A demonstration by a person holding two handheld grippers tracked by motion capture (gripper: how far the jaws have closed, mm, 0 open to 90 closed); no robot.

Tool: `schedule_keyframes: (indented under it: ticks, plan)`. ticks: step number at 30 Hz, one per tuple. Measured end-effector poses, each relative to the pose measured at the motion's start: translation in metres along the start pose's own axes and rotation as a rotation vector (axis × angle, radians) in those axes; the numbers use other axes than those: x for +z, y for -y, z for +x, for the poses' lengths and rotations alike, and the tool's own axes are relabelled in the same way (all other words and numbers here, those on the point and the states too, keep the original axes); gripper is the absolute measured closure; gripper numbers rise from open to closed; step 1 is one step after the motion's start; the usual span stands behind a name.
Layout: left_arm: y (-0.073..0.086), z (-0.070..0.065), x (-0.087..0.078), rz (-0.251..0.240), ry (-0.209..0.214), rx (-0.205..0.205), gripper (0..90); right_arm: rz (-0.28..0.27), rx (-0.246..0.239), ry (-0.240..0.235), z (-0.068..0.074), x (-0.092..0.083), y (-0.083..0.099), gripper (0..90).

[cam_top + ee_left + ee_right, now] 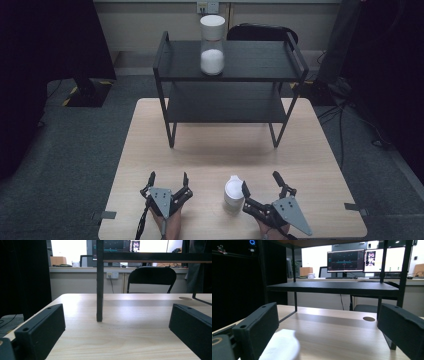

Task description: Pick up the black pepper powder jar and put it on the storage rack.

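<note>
- Your right gripper (pixel 261 189) stood with its jaws wide apart at the near edge of the surface (pixel 305 150), gripping nothing.
- The small white cup (pixel 233 192) stood upright just beside that gripper's left jaw, outside the gap; whether it touched the jaw, I could not tell.
- In the right gripper view the cup (pixel 280 346) showed low at the left, by the left jaw, not between the two.
- Your left gripper (pixel 168 186) was open too, empty, resting near the edge, well clear of the cup.
- On the top shelf of the black rack (pixel 235 60) a tall white jar (pixel 212 45) stood upright.
- My read: no grasp made yet. The cup was still to be taken and carried, likely toward the rack.
</note>
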State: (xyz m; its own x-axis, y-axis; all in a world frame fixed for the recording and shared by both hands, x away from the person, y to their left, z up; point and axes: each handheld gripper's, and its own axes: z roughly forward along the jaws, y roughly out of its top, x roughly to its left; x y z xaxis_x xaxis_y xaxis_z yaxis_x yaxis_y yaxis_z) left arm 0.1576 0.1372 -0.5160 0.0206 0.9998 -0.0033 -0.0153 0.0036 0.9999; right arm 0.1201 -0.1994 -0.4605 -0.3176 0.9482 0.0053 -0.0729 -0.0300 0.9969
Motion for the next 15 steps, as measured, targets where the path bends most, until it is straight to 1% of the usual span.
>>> schedule_keyframes:
  ticks: [2,7,14,15]
  plan:
    - [0.000,0.000,0.000,0.000,0.000,0.000,0.0,0.012,0.011,-0.015,0.006,0.001,0.002,2.5]
    - [0.000,0.000,0.000,0.001,0.000,0.002,0.0,0.028,0.016,-0.045,0.017,0.002,0.010,4.0]
    - [0.000,0.000,0.000,0.000,0.000,0.001,0.1,0.064,-0.016,-0.075,0.029,0.004,0.019,10.0]
    - [0.000,0.000,0.000,0.000,0.000,0.002,0.1,0.066,-0.022,-0.074,0.031,0.004,0.020,10.8]
